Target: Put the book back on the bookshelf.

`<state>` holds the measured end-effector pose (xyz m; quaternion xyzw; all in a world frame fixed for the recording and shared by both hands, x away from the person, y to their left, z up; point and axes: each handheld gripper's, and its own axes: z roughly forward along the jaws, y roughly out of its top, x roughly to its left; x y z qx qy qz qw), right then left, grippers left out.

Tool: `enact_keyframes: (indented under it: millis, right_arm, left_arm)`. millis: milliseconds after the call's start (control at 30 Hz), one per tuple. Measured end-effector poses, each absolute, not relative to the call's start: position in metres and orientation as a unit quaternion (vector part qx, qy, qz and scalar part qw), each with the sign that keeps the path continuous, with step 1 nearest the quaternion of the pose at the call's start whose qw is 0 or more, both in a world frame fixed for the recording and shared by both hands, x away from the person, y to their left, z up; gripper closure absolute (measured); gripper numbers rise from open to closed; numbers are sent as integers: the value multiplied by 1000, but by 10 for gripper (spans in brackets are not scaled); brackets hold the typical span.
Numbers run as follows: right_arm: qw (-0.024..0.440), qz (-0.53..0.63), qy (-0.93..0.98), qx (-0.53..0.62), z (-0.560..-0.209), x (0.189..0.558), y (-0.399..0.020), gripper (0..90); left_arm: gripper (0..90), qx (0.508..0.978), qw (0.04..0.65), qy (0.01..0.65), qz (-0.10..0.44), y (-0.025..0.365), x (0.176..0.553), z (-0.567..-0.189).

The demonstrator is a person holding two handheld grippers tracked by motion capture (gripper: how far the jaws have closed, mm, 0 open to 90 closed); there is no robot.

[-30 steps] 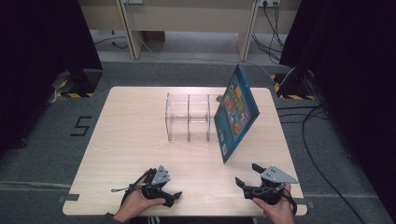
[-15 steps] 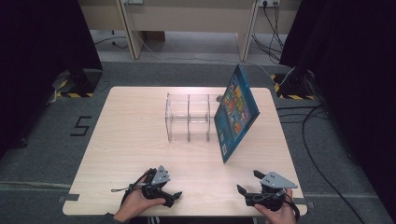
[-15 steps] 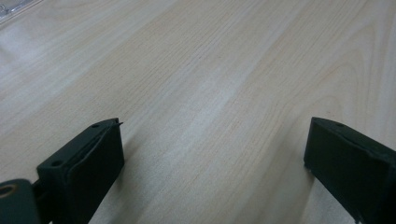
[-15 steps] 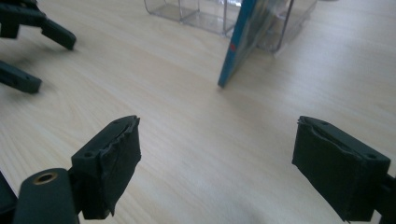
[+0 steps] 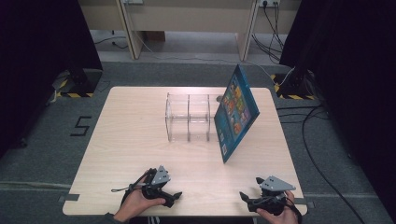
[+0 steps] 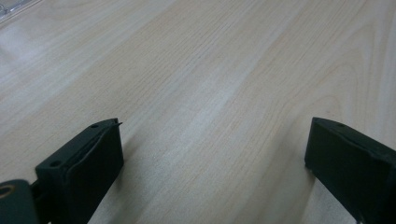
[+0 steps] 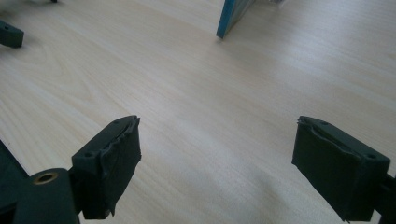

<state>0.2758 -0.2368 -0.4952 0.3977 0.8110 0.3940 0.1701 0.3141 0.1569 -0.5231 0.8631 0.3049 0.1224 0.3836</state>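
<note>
So you've got both grippers parked at the near edge of the tabletop (image 5: 140,126), and the thing closest to your right gripper (image 5: 254,199) is that blue book (image 5: 237,112), standing tilted with its top leaning against the right end of the clear divider rack (image 5: 189,116). Looks to me like the book is what you're going for, maybe to slot it into one of the rack's compartments.

My two cents: come at it with the right one, since that side is nearer, and take it by the free near edge, not the bottom corner sitting on the wood. It's only propped up, so a bump could probably slide it flat or shove the rack. Keeping the left gripper (image 5: 172,196) ready to steady the rack seems smart too.

State right now: in the right gripper view the jaws stand wide apart with nothing between them, just bare wood, and the book's lower corner (image 7: 229,18) well ahead. The left gripper view shows the same, jaws spread wide, holding nothing, hovering low over the surface.
</note>
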Motion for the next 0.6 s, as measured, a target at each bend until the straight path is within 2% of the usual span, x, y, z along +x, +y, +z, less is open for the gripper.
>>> enact_keyframes:
  millis: [433,600]
  right_arm:
    - [146,318,854,386,-509,270,-234,144]
    - [148,324,853,381,-510,268,-234,141]
  left_arm:
    - [30,864,383,304,122,157,314,-523]
    - [30,864,383,304,122,157,314,-523]
